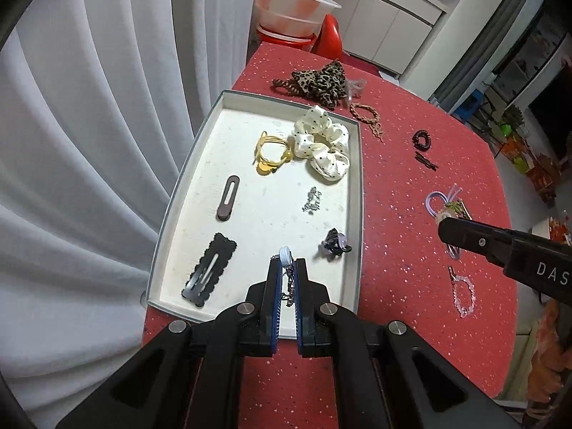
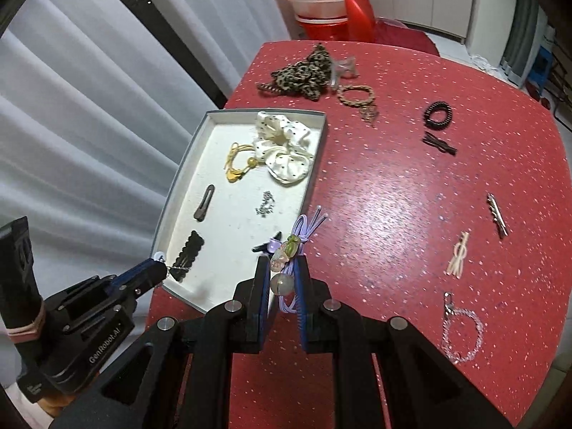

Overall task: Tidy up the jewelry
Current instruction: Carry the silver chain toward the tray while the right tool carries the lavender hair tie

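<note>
A white tray (image 1: 200, 214) lies on the red table and also shows in the right wrist view (image 2: 178, 193). It holds a polka-dot scrunchie (image 1: 321, 143), a yellow hair tie (image 1: 268, 153), a brown clip (image 1: 227, 198), a black scalloped clip (image 1: 209, 271), a small chain (image 1: 311, 201) and a purple claw clip (image 1: 334, 245). My left gripper (image 1: 287, 266) is shut on a chain charm with a white bead (image 1: 285, 253), low over the tray's near end. My right gripper (image 2: 282, 268) is shut on a lilac beaded hair tie (image 2: 286, 250) beside the tray's right rim.
On the table lie a leopard scrunchie (image 2: 304, 71), a braided bracelet (image 2: 355, 94), a black coil tie (image 2: 438, 114), a dark clip (image 2: 439, 144), a metal clip (image 2: 497, 214), a cream tie (image 2: 457, 255) and a crystal bracelet (image 2: 461, 332). White curtains hang left. Buckets stand behind.
</note>
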`<state>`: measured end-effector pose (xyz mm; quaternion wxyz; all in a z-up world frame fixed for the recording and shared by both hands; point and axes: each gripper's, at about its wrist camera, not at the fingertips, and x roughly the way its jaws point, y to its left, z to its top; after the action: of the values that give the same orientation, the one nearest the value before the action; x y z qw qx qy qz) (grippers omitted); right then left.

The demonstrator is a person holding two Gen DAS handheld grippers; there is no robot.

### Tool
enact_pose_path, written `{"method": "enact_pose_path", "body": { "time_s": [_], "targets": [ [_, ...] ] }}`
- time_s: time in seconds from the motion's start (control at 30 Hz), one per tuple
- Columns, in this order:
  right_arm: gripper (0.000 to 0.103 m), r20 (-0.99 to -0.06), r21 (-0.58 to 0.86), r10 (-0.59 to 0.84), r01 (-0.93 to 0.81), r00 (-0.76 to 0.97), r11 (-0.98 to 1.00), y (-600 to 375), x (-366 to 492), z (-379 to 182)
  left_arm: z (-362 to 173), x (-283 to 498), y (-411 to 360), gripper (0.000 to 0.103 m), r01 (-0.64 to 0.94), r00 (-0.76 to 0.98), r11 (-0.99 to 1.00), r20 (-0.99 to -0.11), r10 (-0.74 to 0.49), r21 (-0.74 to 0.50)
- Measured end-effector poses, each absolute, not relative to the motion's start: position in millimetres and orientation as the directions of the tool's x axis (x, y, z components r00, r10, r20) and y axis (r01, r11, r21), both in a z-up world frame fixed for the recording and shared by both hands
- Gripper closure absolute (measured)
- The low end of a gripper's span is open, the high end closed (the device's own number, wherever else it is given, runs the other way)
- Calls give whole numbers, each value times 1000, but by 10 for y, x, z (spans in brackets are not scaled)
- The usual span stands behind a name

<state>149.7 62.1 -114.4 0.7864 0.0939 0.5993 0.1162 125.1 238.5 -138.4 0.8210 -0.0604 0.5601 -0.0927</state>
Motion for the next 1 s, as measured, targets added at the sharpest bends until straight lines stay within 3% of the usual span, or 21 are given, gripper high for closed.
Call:
{"method": "enact_pose_path", "body": {
  "time_s": [0.4, 1.0],
  "targets": [
    [89, -906, 338, 351, -96, 235, 936, 803, 1969, -1282, -1552, 1644, 2506, 95, 45, 369, 978, -906, -208, -206],
    [89, -910, 396, 396, -26, 120, 918, 1081, 2495, -2073, -2197, 1946, 2411, 95, 41, 297, 986, -940, -166, -161]
  ]
}}
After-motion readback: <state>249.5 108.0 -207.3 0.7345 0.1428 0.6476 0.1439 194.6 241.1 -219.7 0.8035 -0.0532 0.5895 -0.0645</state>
